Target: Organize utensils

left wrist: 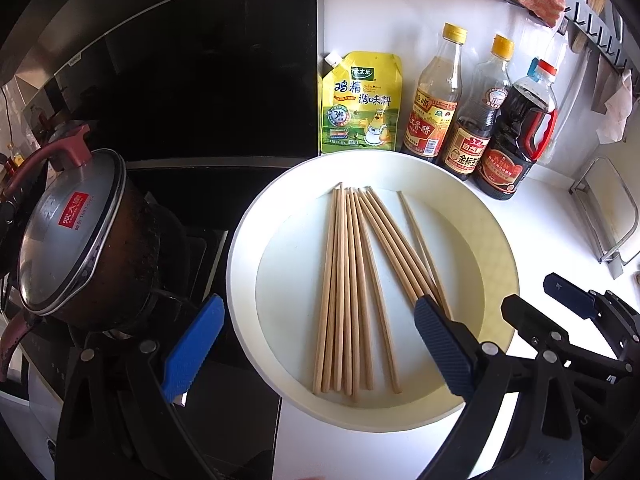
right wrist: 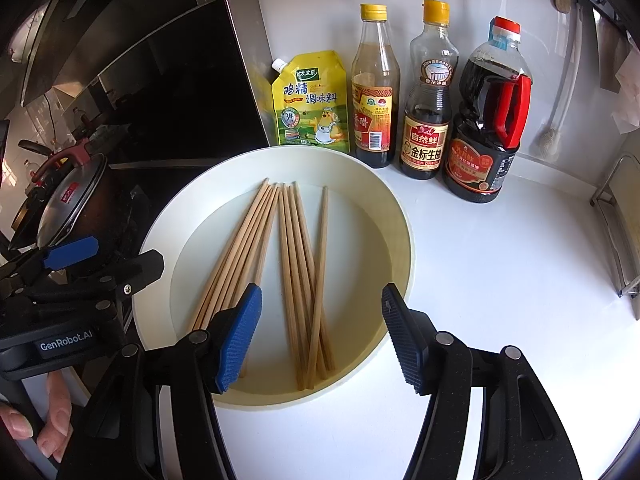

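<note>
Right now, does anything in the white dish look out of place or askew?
Yes. The chopsticks in the white dish lie fanned in loose groups, not one bundle. One chopstick lies slanted over its neighbours. Nothing looks spilled or broken.

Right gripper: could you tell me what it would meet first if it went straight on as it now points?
Most likely the chopsticks lying in the white bowl: the open right gripper is angled down over them, nothing between. Depth is hard to judge.
</note>
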